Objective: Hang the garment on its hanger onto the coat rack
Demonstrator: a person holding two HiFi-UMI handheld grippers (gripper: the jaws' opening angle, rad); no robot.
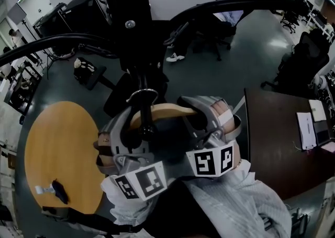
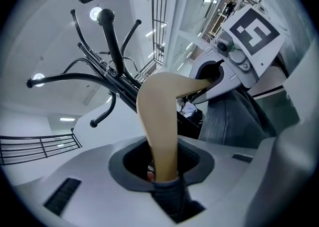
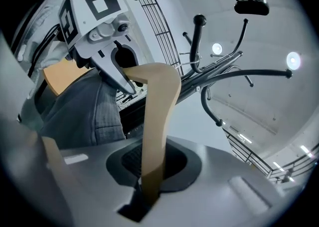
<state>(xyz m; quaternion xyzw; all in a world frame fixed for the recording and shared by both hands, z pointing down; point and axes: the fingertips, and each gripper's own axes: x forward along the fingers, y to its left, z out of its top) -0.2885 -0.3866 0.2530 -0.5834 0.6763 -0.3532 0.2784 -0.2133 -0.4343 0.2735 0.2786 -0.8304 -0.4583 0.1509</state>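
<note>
A light wooden hanger (image 1: 166,109) with a metal hook (image 1: 142,93) sits right in front of the black coat rack (image 1: 125,27). A dark grey garment (image 2: 234,121) hangs on it. My left gripper (image 1: 135,129) is shut on the hanger's left arm (image 2: 159,121), and my right gripper (image 1: 198,122) is shut on its right arm (image 3: 157,116). Each gripper view shows the other gripper on the far end, the right gripper (image 2: 212,79) and the left gripper (image 3: 122,79). The rack's curved pegs (image 2: 75,77) spread behind the hanger. Whether the hook rests on a peg I cannot tell.
A round wooden table (image 1: 57,148) with a small dark object (image 1: 58,191) lies at the lower left. A dark desk (image 1: 277,143) with papers (image 1: 308,129) stands at the right. Office chairs (image 1: 301,61) stand around on the floor beyond the rack.
</note>
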